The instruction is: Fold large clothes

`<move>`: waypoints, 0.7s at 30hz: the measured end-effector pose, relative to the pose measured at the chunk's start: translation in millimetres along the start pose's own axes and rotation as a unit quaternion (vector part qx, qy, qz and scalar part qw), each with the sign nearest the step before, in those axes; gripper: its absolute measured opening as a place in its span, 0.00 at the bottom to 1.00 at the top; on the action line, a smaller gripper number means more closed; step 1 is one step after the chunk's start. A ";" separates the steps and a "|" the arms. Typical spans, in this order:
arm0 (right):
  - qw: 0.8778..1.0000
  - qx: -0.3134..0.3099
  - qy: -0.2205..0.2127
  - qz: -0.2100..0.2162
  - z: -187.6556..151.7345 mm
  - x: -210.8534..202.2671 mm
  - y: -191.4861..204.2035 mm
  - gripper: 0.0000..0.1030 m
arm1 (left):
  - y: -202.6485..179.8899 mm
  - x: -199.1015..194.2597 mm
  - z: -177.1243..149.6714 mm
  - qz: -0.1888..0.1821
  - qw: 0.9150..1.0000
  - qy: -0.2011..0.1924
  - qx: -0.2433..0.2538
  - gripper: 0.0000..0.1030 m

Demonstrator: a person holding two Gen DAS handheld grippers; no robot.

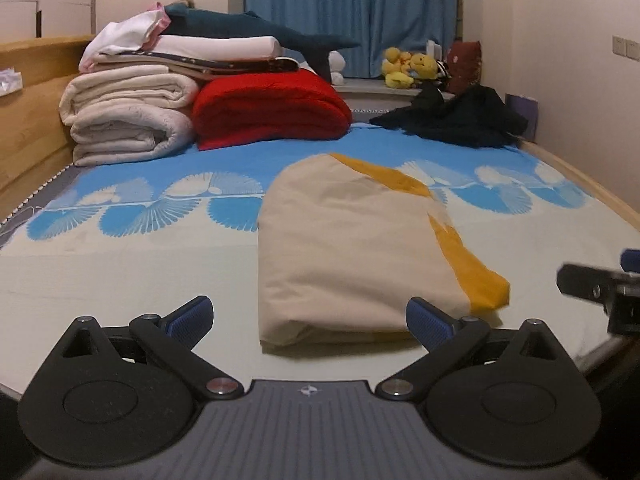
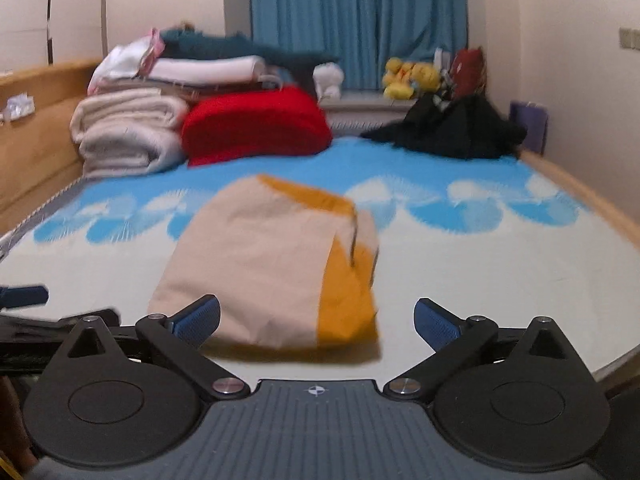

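Left wrist view took in the bed (image 1: 120, 280) from its foot end, and nothing like a box or basket showed on it, only stacks lying straight on the sheet. At far left a wooden headboard (image 1: 28, 120) ran along the side, and against it sat a stack of cream blankets (image 1: 128, 120) with white and pink folded linens (image 1: 132, 44) and a dark teal plush toy (image 1: 248, 32) piled on top. Just beside the stack lay a folded red blanket (image 1: 272, 108). Further right, behind the bed, a blue curtain (image 1: 352, 8) hung, with yellow plush toys (image 1: 408, 66) on the sill and a heap of black clothes (image 1: 460, 118) near the right wall. The folded beige garment (image 1: 344, 248), edged with an orange strip, lay flat on the sheet near the middle, close in front of the left gripper (image 1: 310, 314). That gripper's jaws stood spread wide, the blue pads clear on either side of the garment's near edge and holding nothing. Part of the right gripper (image 1: 600, 288) showed at the right rim. From the right wrist view, which was blurred, the same garment (image 2: 248, 264) lay left of centre, and the right gripper (image 2: 318, 318) was likewise spread wide with empty pads, its left pad in front of the garment's near corner; whether it touched the cloth could not be told.
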State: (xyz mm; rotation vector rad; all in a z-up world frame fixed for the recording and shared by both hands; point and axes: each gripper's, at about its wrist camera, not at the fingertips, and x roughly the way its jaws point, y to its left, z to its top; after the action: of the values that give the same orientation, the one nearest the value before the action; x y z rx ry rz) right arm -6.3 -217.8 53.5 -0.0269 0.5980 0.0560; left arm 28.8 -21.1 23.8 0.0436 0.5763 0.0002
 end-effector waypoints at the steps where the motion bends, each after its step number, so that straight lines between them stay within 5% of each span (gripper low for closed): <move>1: 1.000 -0.007 0.000 -0.005 -0.4 2.3 4.0 0.99 | 1.9 6.1 0.5 0.001 1.000 0.005 -0.004 1.00; 7: 0.999 -0.010 0.014 -0.035 -2.9 22.2 6.2 0.99 | 12.1 27.8 1.0 0.019 0.999 0.036 -0.036 1.00; 21: 0.999 -0.005 0.023 -0.026 -5.9 27.1 3.0 0.99 | 11.8 31.3 1.8 0.016 0.998 0.040 -0.035 1.00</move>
State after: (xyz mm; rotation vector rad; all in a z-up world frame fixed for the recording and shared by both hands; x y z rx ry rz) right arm 12.6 -213.8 33.3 -0.0531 0.6433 0.0070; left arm 56.2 -9.0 8.8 -0.0146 0.6546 0.0535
